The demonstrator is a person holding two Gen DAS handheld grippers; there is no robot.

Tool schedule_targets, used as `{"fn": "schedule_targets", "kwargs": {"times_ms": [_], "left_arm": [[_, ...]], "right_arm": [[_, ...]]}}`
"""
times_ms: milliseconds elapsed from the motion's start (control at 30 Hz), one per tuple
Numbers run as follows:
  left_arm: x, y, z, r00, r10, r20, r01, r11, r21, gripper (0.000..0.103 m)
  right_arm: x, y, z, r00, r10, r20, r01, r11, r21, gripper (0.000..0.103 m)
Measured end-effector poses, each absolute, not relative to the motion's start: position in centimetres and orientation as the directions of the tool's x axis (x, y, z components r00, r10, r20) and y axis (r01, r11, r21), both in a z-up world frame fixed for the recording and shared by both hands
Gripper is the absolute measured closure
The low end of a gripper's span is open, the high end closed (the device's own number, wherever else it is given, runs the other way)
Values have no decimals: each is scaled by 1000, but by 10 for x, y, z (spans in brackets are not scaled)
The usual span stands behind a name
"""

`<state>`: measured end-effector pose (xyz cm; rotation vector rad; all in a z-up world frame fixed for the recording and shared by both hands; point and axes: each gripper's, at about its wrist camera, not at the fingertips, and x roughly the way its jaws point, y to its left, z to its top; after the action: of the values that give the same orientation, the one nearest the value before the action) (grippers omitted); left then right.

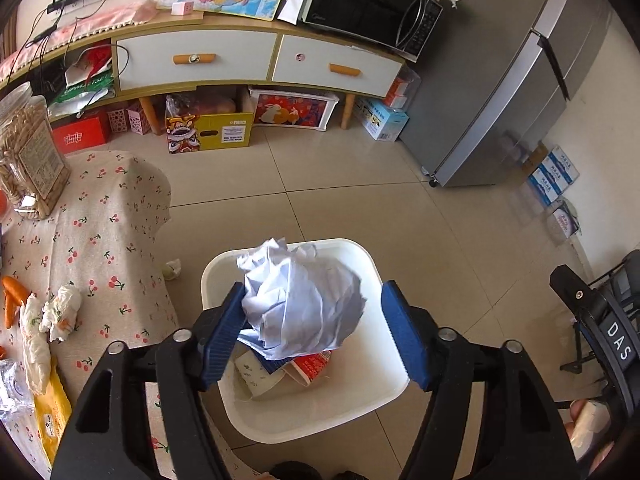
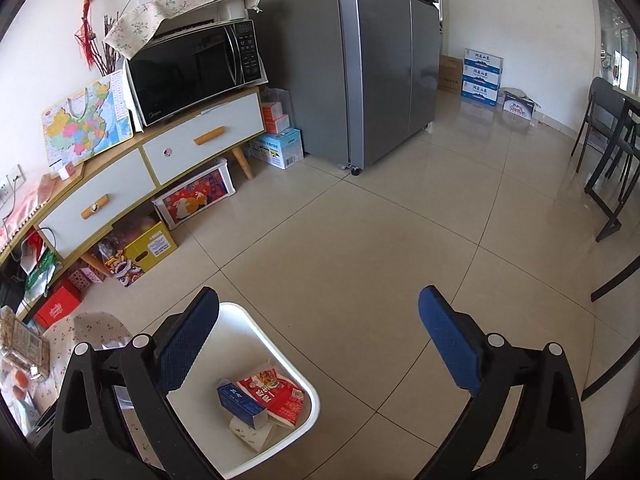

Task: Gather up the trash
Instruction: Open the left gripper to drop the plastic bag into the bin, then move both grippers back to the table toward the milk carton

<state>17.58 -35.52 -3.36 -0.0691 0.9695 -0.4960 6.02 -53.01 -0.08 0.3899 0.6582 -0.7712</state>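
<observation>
Crumpled white paper (image 1: 302, 300) sits between the blue pads of the left gripper (image 1: 316, 332), touching the left pad (image 1: 224, 328) while the right pad (image 1: 404, 332) stands clear of it, so the jaws are spread and no longer pinch the ball. Directly below and ahead of this gripper is the white trash bin (image 1: 256, 416) on the tiled floor, with a red-and-white carton (image 1: 314, 366) and a flattened white box (image 1: 256, 376) lying in its bottom. To the gripper's left runs the tabletop (image 1: 100, 240) under a cherry-print cloth, carrying wadded tissues (image 1: 60, 312), a yellow bag (image 1: 50, 412) and a clear jar of sticks (image 1: 28, 156). A small paper scrap (image 1: 172, 270) lies on the floor between the tabletop and the bin.

The right gripper (image 2: 320, 344) is spread wide with nothing between its pads. The bin (image 2: 288, 360) lies below its left finger (image 2: 188, 340), holding a blue box (image 2: 240, 402) beside the red carton (image 2: 276, 396). Bare floor tiles (image 2: 380, 260) stretch ahead of it toward a grey refrigerator (image 2: 380, 72).
</observation>
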Motion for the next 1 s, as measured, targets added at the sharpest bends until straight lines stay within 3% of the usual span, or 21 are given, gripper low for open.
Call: {"fn": "schedule_targets", "kwargs": {"times_ms": [267,600,1000], "left_arm": [[159,-331,-22,543,-354,-761,348,920,-179,12],[145,-265,3,688,-185,-702,210,976,-51,11],[140,-189,14,738,-33,-674,49,999,5,7]], "right_arm": [[65,-510,2,544,-517,-661,716,697,44,7],[72,-445,12,622,-505,-598,601,798,-48,7],[89,-364,16,705,-435,-561,460,882,-106,7]]}}
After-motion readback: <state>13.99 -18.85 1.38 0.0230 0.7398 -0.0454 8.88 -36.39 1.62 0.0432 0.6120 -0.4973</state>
